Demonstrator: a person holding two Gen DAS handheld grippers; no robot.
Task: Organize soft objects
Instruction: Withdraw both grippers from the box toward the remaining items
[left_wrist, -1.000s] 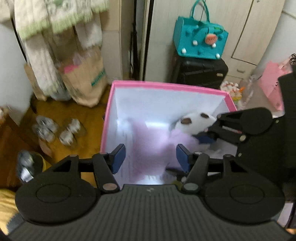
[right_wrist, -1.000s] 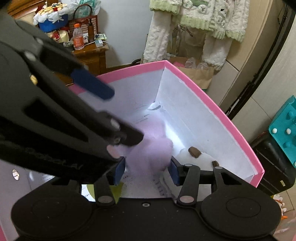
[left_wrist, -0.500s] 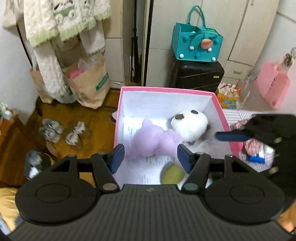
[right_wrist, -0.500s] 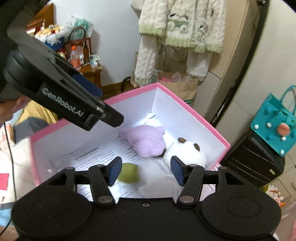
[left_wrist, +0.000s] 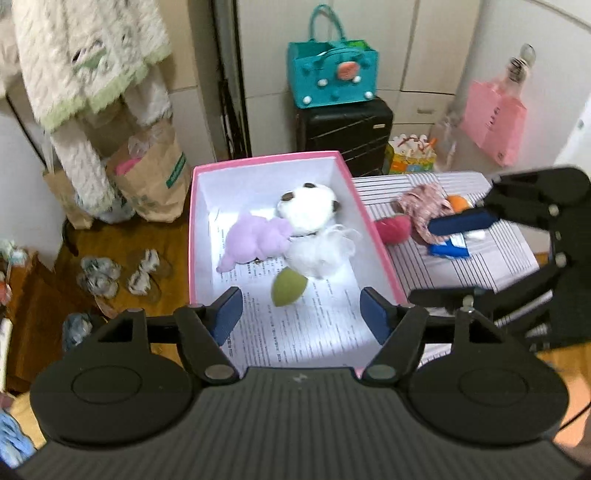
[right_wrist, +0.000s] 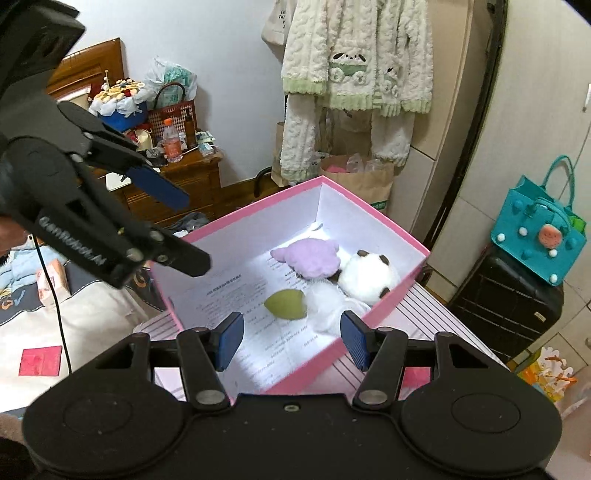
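Note:
A pink box (left_wrist: 376, 236) with a white inside holds a purple plush (left_wrist: 255, 240), a white panda plush (left_wrist: 310, 206), a white puff (left_wrist: 321, 247) and a green sponge (left_wrist: 288, 290). The same box (right_wrist: 369, 218) and toys show in the right wrist view. On the striped surface right of the box lie a pink ball (left_wrist: 395, 229), a patterned cloth (left_wrist: 424, 206), an orange item (left_wrist: 458, 202) and a blue item (left_wrist: 448, 250). My left gripper (left_wrist: 301, 314) is open and empty above the box's near end. My right gripper (right_wrist: 291, 334) is open and empty over the box's near edge.
A black suitcase (left_wrist: 343, 133) with a teal bag (left_wrist: 332, 74) stands behind the box. Paper bags (left_wrist: 155, 177) and slippers (left_wrist: 122, 273) sit on the wooden floor at left. A wooden cabinet (right_wrist: 173, 177) with clutter and a bed (right_wrist: 74, 325) are at left in the right wrist view.
Both grippers have pulled up and back from the box. The purple plush now lies loose in the box beside the panda. The right gripper has moved to the right, over the striped surface.

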